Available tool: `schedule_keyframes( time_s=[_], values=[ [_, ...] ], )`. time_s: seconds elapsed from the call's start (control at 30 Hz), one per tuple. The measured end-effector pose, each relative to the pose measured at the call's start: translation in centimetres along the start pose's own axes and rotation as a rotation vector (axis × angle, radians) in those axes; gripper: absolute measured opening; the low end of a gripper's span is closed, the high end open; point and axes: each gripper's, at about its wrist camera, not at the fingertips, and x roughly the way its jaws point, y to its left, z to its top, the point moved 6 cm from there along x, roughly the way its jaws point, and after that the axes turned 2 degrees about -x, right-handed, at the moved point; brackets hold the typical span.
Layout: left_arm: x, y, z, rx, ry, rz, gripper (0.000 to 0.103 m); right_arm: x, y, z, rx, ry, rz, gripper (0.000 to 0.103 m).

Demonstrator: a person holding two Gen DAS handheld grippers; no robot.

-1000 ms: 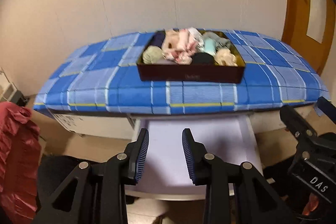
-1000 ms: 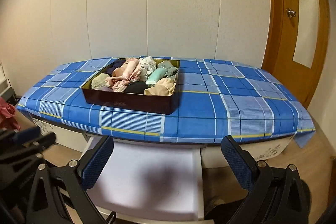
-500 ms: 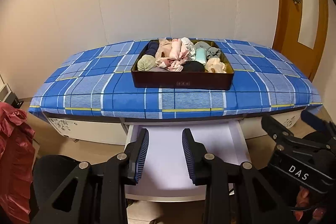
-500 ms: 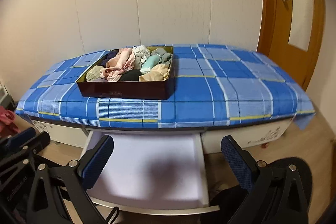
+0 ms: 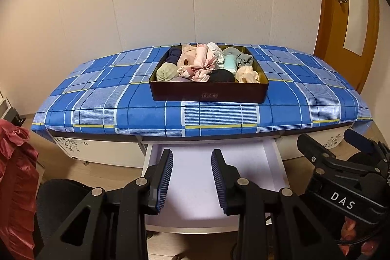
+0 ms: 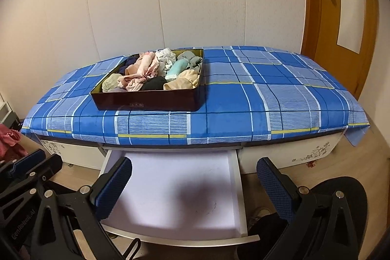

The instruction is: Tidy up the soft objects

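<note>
**Box of rolled cloth on the blue checked cover, both grippers over the open drawer**

The dark brown rectangular box [image 5: 209,94] sits on top of the blue plaid cloth [image 5: 102,94] that covers the low white cabinet [image 6: 287,157], a little left of the middle and close to the front edge. It is packed with soft rolled cloth pieces [image 5: 202,65]: pink ones bunched in the centre, an olive roll at the front left, a black one at the front, a mint-green roll and a grey one towards the right, a peach one at the front right corner, navy at the back left.

Compared with a second ago, the box and the cabinet top lie further from both cameras and show more from above; more of the wall and floor is in view. Nothing in the box has shifted.

Below the cover, the pale white drawer [image 6: 175,199] stands pulled out, its floor bare.

The left hand-held gripper [image 5: 192,177] hangs over the drawer with its ribbed blue pads drawn in to their narrowest, a slim gap between them and nothing in it. The right hand-held gripper [image 6: 195,184] is spread wide over the same drawer, gripping nothing and touching nothing. A red ruffled cloth [image 5: 14,182] hangs at the far left; a wooden door [image 6: 341,16] stands at the right.
</note>
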Motion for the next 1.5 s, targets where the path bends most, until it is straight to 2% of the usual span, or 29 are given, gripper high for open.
schedule_keyframes(
  time_s=[1.17,1.5],
  values=[
    [0.27,-0.47,-0.27,0.021,0.01,0.006,0.032,0.17,0.54,-0.07,-0.002,0.005,0.011,0.103],
    [0.4,-0.47,-0.22,0.005,0.013,-0.024,0.032,0.53,0.67,-0.23,-0.001,0.016,0.012,0.103]
  ],
)
